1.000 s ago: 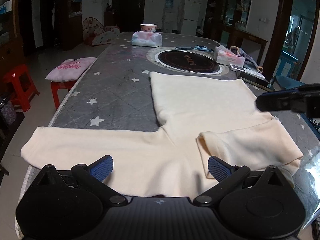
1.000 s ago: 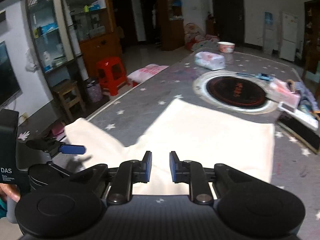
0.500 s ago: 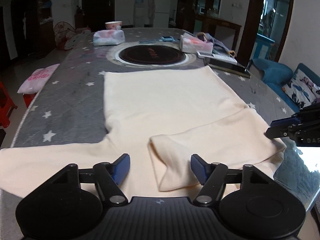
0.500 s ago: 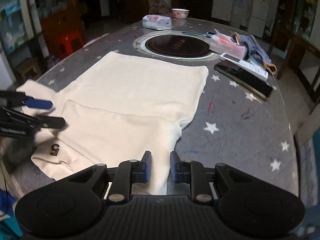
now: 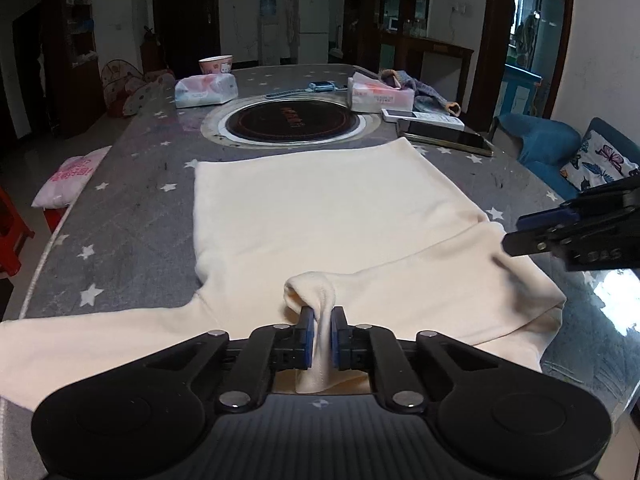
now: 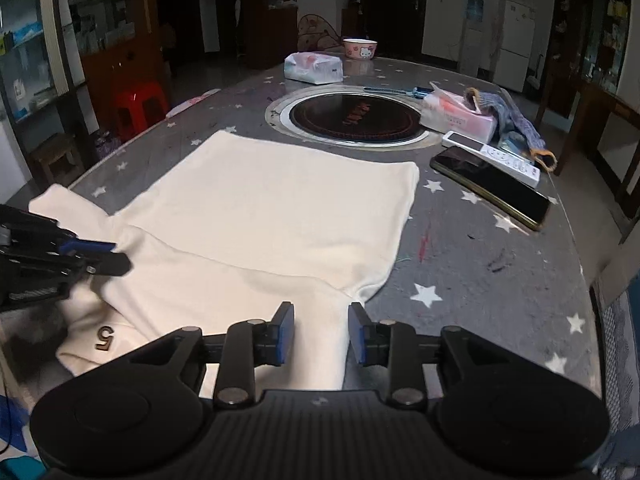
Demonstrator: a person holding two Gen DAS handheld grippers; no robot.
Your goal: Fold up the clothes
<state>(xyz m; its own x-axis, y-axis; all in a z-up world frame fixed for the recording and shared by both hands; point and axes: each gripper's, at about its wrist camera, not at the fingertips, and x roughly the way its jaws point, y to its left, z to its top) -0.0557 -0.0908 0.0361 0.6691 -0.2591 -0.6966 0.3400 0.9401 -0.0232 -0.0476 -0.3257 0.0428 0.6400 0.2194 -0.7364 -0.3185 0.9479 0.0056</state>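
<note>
**Sleeve cuff pinched, near hem cut off from view**

The near edge of the cream sweatshirt (image 5: 328, 216) is being hidden under both gripper bodies, and its left sleeve is being cut off by the frame edge in the left wrist view. A small dark mark shaped like a 5 (image 6: 105, 337) is being shown on the cloth near the left gripper in the right wrist view; whether it is printed or sewn cannot be told.

The sweatshirt is being laid flat on the grey star-patterned table (image 5: 132, 216), hem toward the round cooktop (image 5: 291, 121), with the right sleeve folded across the body. The cuff of that sleeve is being clamped and bunched upward between the closed pads of the left gripper (image 5: 319, 330). The right gripper (image 6: 321, 334) is being held with its pads apart, straddling cloth at the right armpit without pressing it
</note>
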